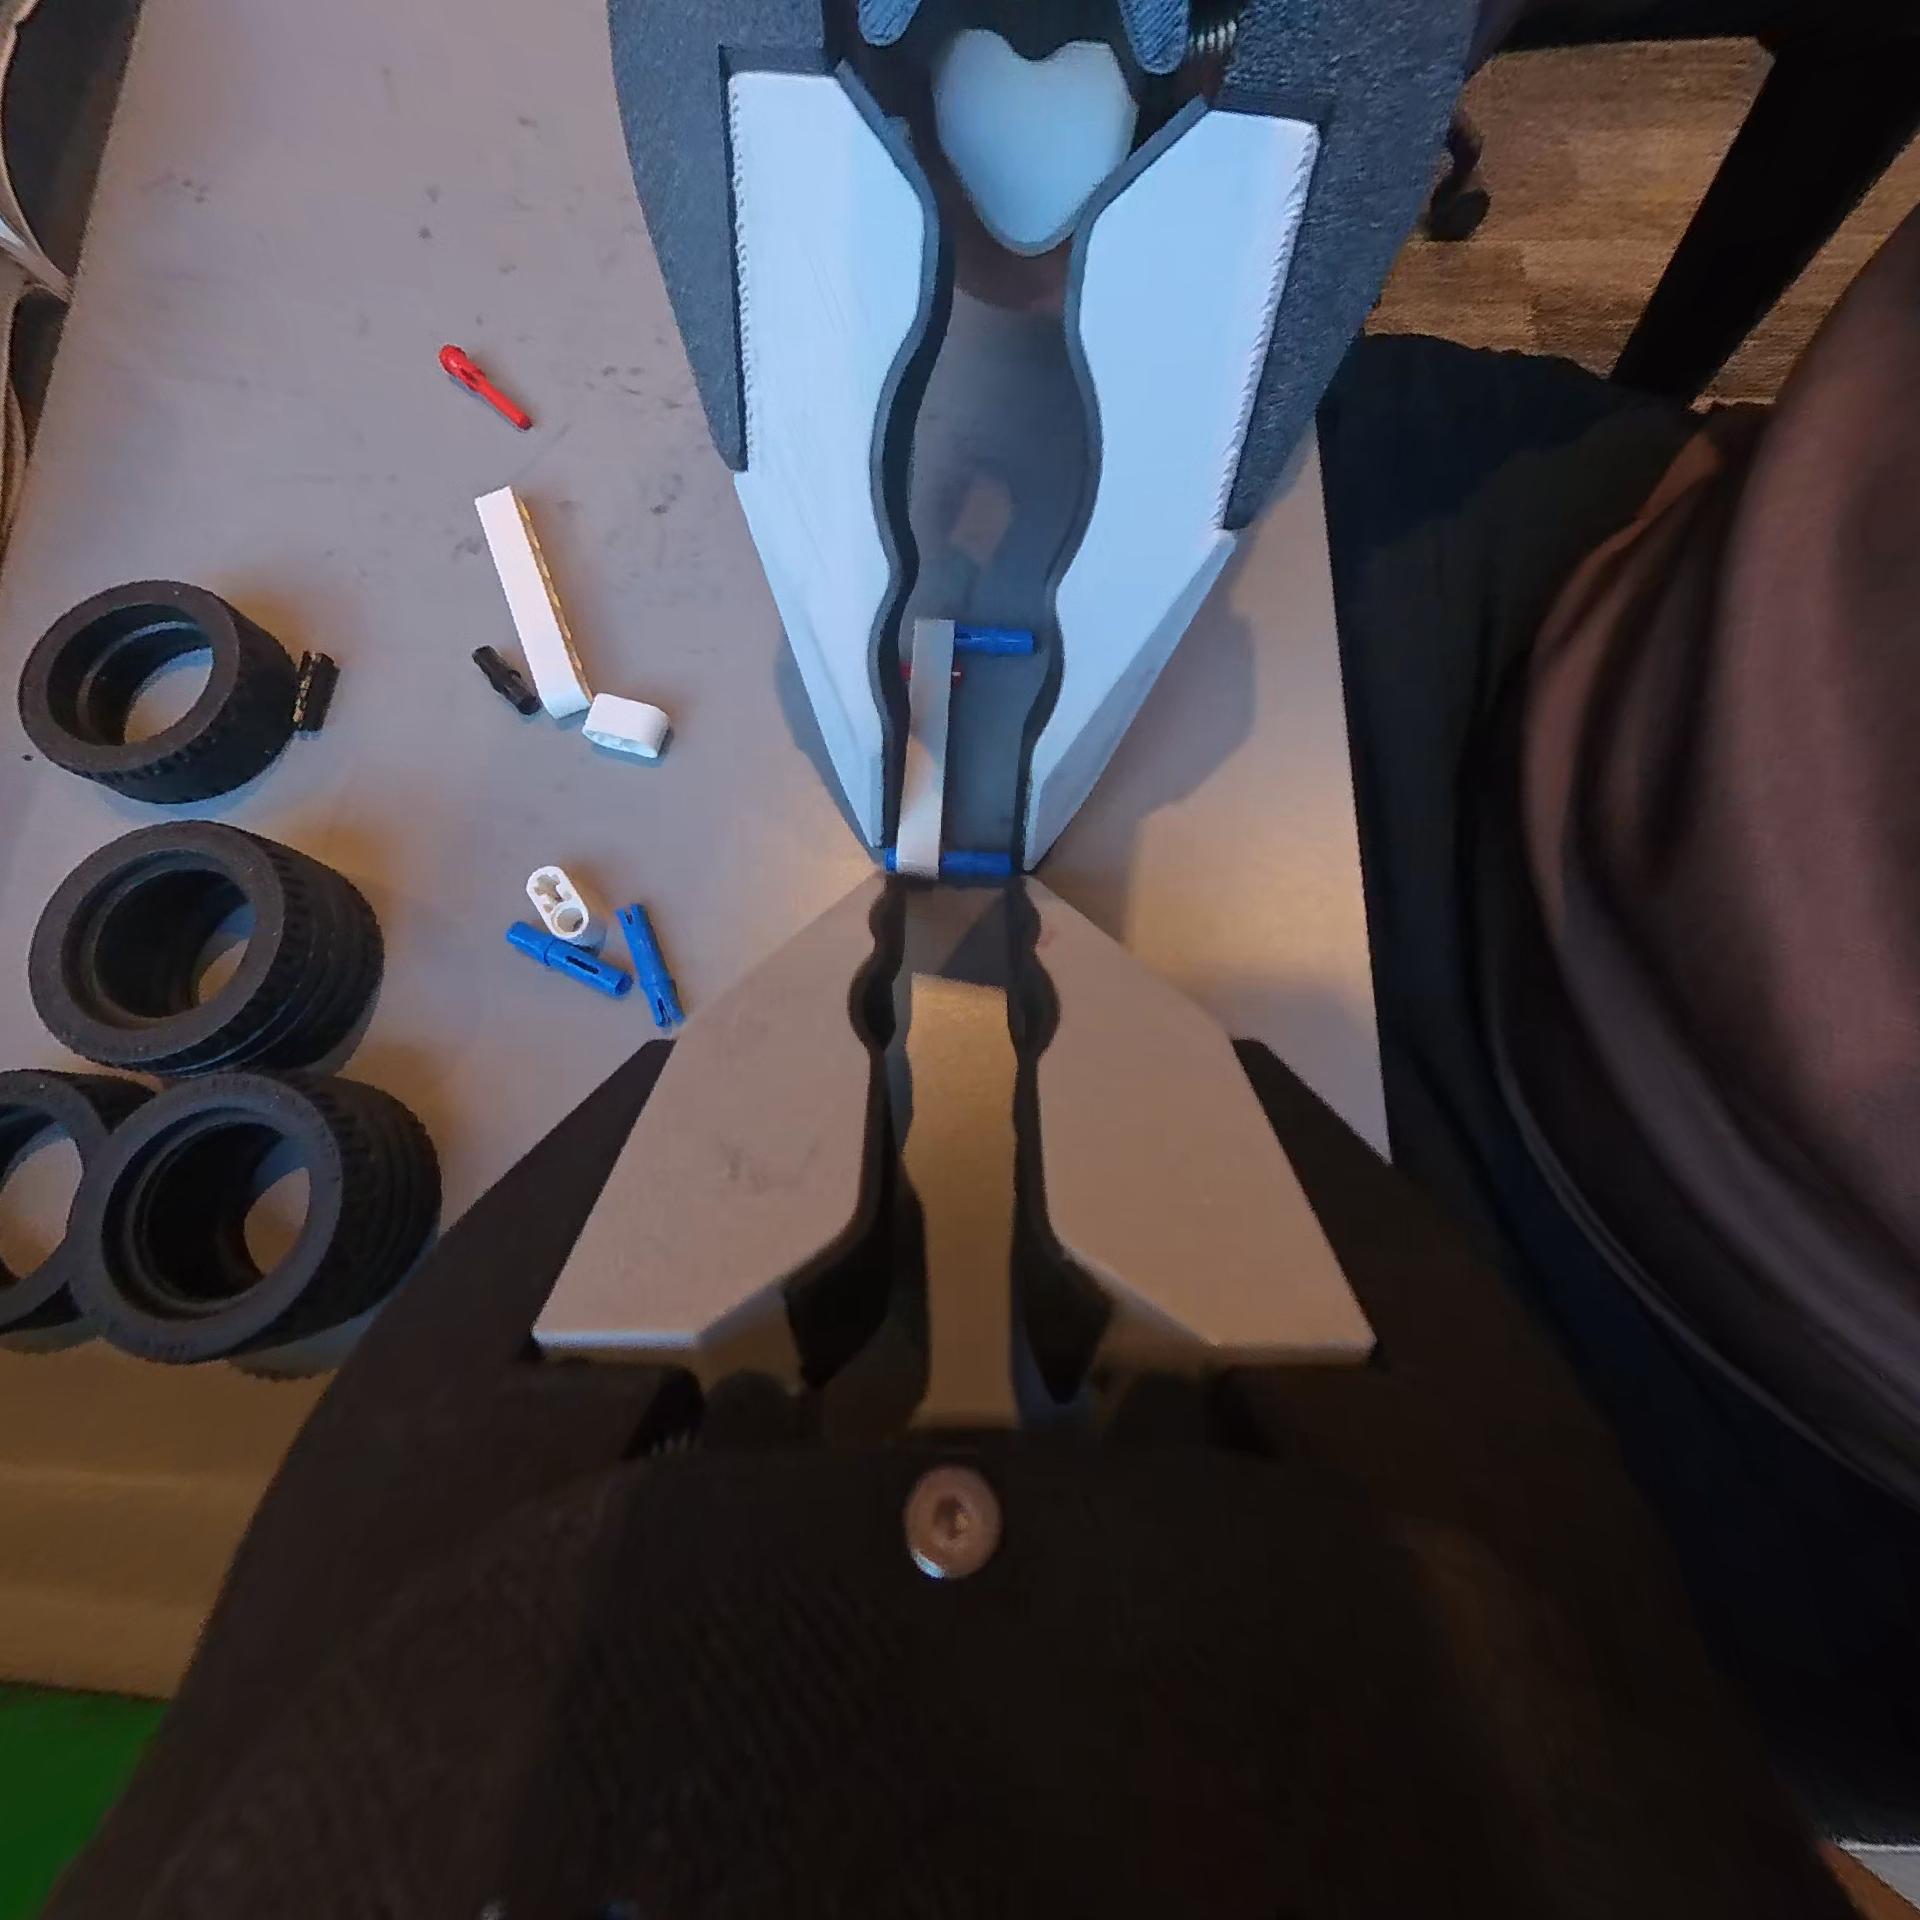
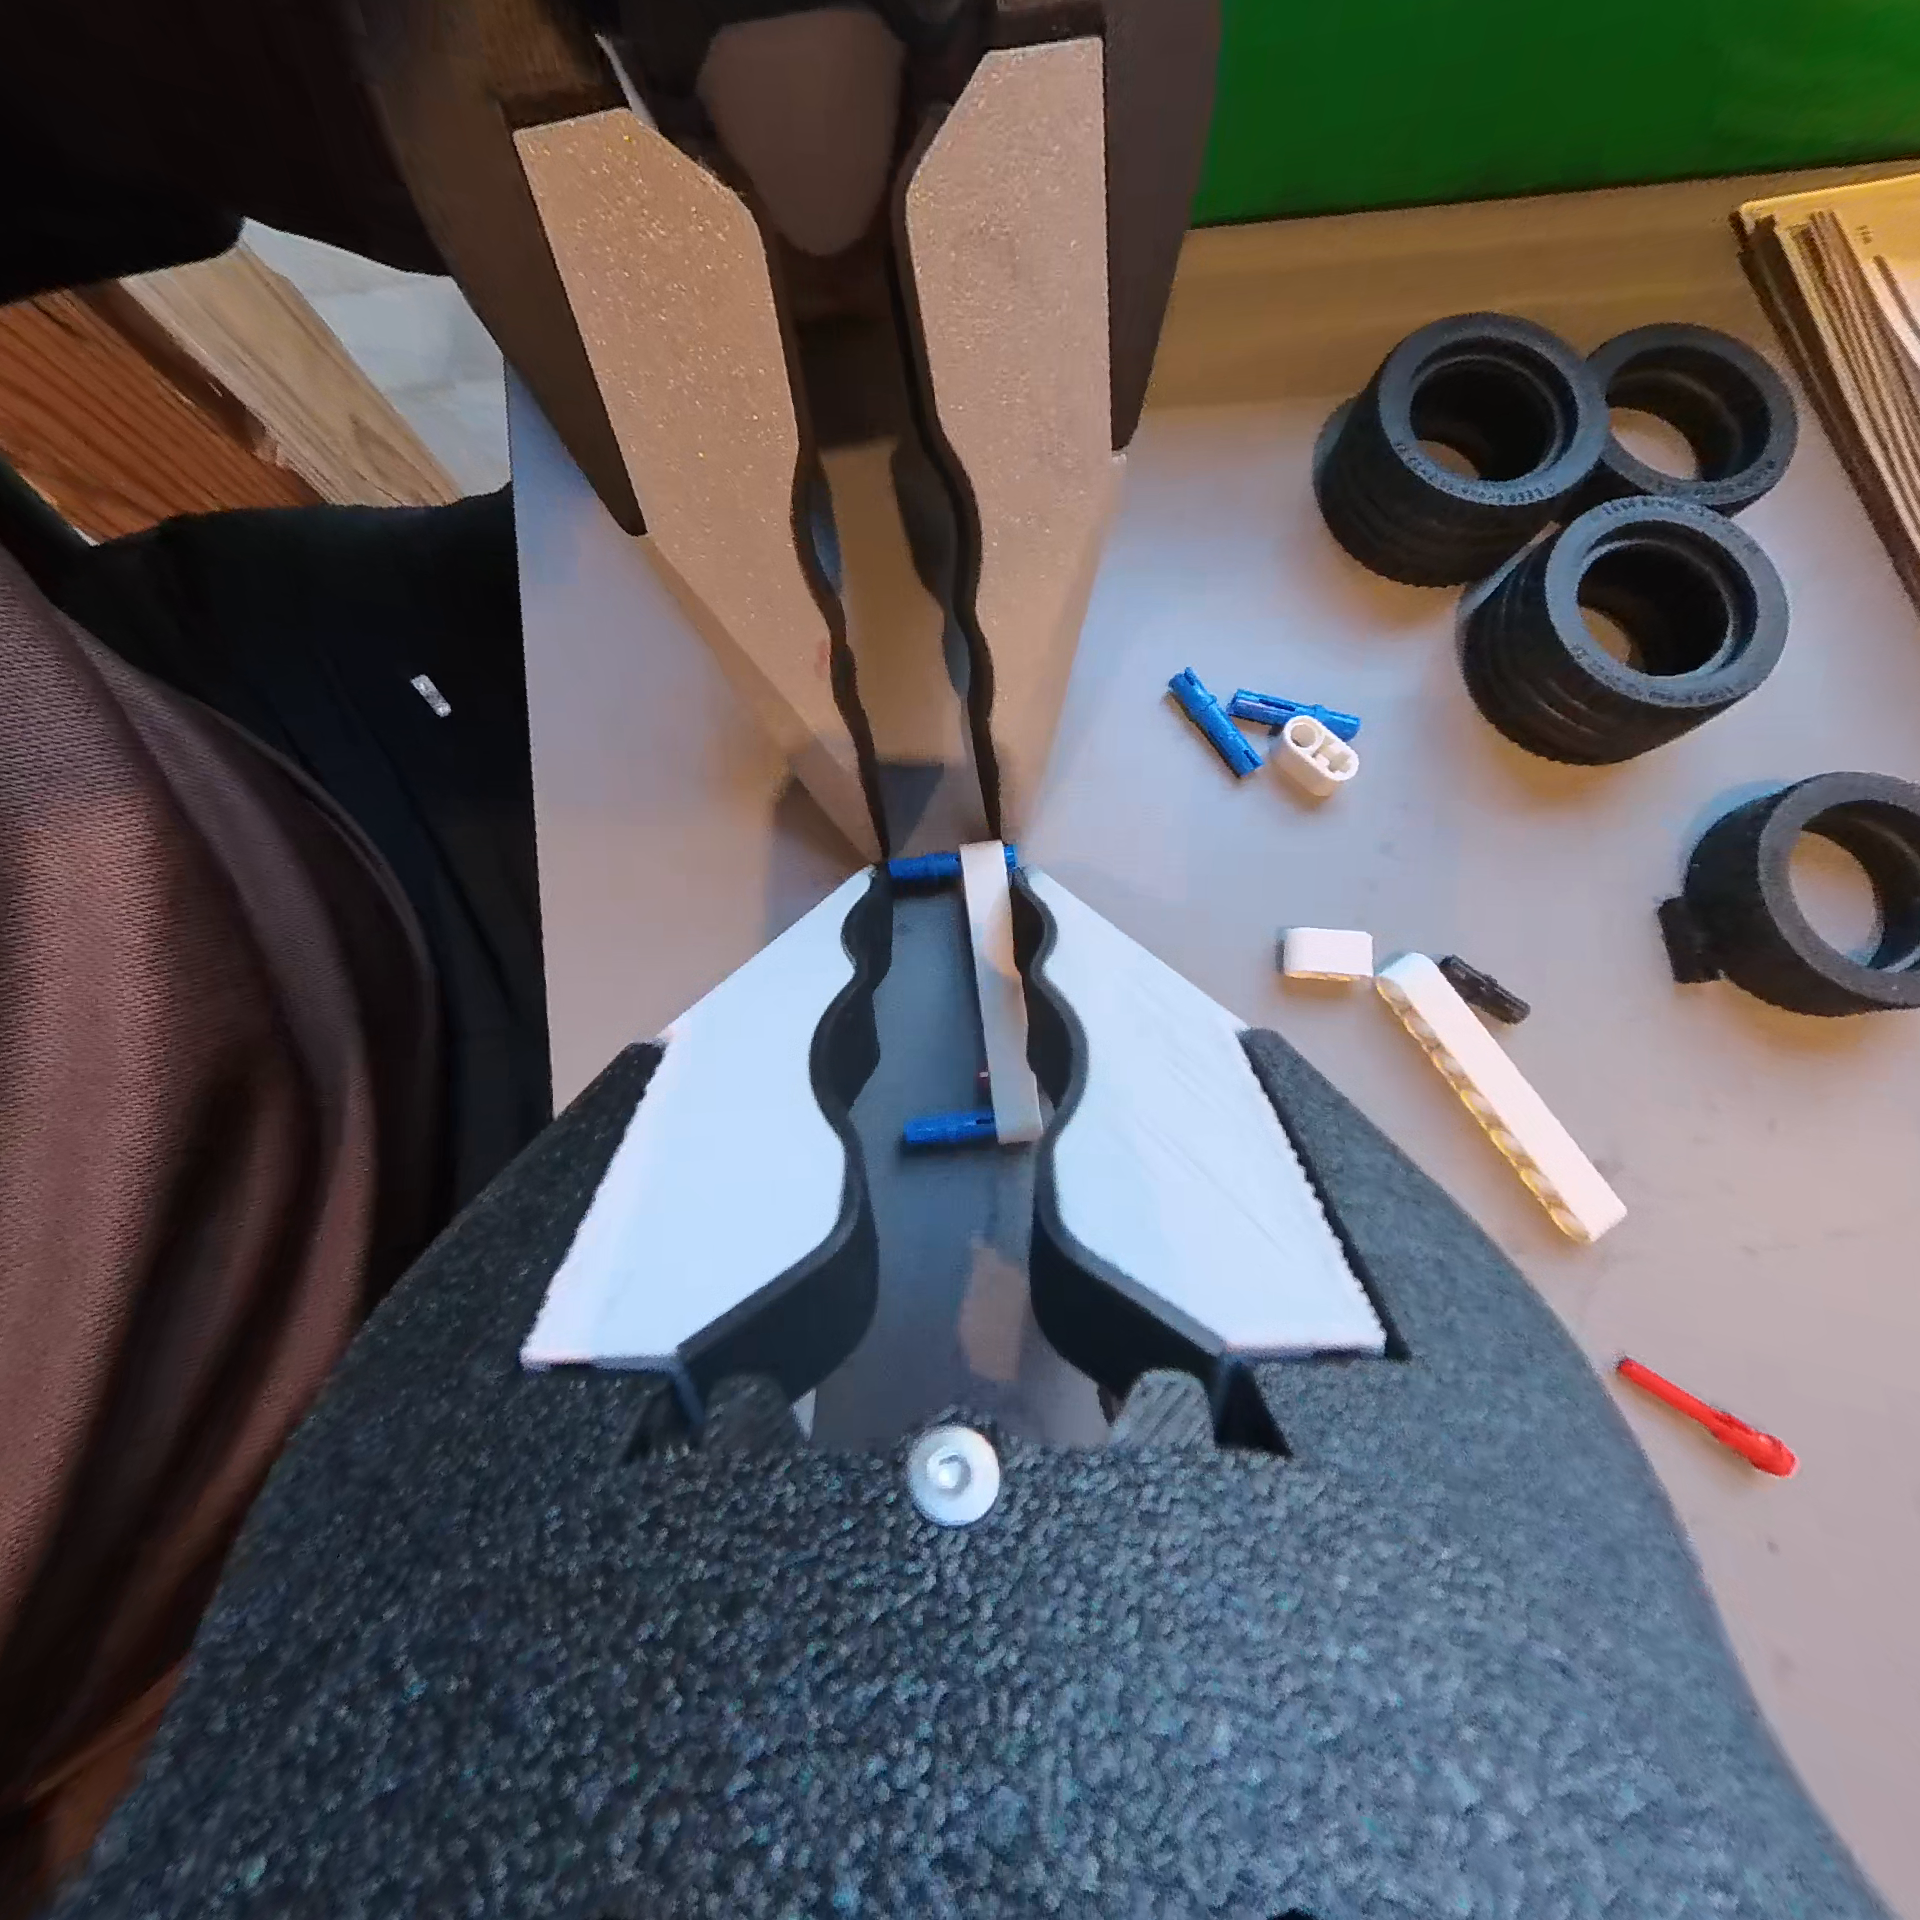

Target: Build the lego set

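Two grippers meet tip to tip above the grey table (image 1: 312,260): in the left wrist view the left gripper (image 1: 951,883) stands narrowly parted, tips at the blue pin (image 1: 977,861) crossing the white beam's (image 1: 928,748) near end. In the right wrist view the right gripper (image 2: 951,868) is parted slightly wider, the white beam (image 2: 1003,1008) lying along its right finger with a second blue pin (image 2: 945,1127) through the near end; whether either gripper actually clamps, I cannot tell. Loose tyres (image 2: 1631,634) and blue pins (image 2: 1216,722) lie to the right.

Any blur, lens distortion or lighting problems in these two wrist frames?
Left wrist view: wide-angle bending at the edges, own left gripper dim and soft, black tyres sharp. Right wrist view: right gripper brightly lit, the table evenly lit with no glare, corners stretched.
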The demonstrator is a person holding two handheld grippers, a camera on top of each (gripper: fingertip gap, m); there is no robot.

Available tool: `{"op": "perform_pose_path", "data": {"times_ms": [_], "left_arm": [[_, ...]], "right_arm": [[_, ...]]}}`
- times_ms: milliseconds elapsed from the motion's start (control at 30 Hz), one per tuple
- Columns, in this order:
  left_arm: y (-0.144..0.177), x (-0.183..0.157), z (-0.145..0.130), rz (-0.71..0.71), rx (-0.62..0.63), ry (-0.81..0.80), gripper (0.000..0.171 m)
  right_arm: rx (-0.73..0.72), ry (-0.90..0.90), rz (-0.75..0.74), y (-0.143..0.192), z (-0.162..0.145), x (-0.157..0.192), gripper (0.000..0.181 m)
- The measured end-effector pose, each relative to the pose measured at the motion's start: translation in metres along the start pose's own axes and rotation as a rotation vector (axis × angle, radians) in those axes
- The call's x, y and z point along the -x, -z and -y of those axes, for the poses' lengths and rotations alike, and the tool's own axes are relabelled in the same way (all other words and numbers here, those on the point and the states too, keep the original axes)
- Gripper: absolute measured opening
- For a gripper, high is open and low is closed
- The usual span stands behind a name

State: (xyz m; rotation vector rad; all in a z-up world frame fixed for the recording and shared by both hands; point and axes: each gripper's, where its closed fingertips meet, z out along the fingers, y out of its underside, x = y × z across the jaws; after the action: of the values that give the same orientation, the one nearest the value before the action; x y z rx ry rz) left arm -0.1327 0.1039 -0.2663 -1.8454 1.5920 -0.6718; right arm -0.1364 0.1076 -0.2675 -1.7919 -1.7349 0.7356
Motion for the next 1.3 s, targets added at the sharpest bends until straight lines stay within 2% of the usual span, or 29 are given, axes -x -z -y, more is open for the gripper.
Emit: {"op": "perform_pose_path", "data": {"times_ms": [267, 300, 367, 433, 533, 700, 767, 900, 1033, 1133, 1200, 1300], "left_arm": [[-0.001, 0.002, 0.001, 0.011, 0.012, 0.032, 0.014], [-0.001, 0.005, 0.000, 0.038, 0.015, 0.038, 0.002], [-0.001, 0.012, 0.001, 0.132, 0.028, -0.014, 0.000], [0.000, 0.013, 0.002, 0.161, 0.019, -0.043, 0.000], [-0.001, 0.014, 0.002, 0.110, 0.006, 0.028, 0.001], [-0.002, 0.014, 0.001, 0.044, 0.002, 0.095, 0.002], [-0.001, 0.014, 0.001, 0.056, 0.002, 0.087, 0.004], [0.004, 0.017, -0.004, 0.103, 0.001, 0.132, 0.021], [0.011, 0.013, -0.010, 0.129, -0.007, 0.197, 0.032], [0.011, 0.009, -0.010, 0.163, -0.007, 0.225, 0.035], [0.009, 0.013, -0.009, 0.216, 0.001, 0.233, 0.031], [0.006, 0.024, -0.007, 0.273, 0.000, 0.301, 0.020]], "right_arm": [[-0.001, 0.024, 0.000, 0.000, 0.001, -0.001, 0.020], [-0.008, 0.020, -0.015, 0.001, 0.001, -0.003, 0.015], [-0.001, 0.062, -0.067, 0.001, 0.001, -0.007, 0.014], [-0.001, 0.048, -0.055, 0.000, 0.001, -0.008, 0.014], [-0.020, -0.015, 0.004, 0.001, 0.001, -0.009, 0.016], [-0.022, -0.045, 0.007, 0.001, 0.001, -0.009, 0.017], [-0.039, -0.048, -0.009, 0.004, 0.004, -0.009, 0.026], [-0.061, -0.048, -0.060, 0.021, 0.006, -0.010, 0.034], [-0.010, -0.075, -0.144, 0.033, -0.014, -0.022, 0.039], [-0.002, -0.142, -0.076, 0.033, -0.025, -0.011, 0.040], [0.001, -0.168, -0.012, 0.029, -0.027, 0.001, 0.043], [0.011, -0.149, 0.016, 0.029, -0.025, 0.016, 0.035]]}}
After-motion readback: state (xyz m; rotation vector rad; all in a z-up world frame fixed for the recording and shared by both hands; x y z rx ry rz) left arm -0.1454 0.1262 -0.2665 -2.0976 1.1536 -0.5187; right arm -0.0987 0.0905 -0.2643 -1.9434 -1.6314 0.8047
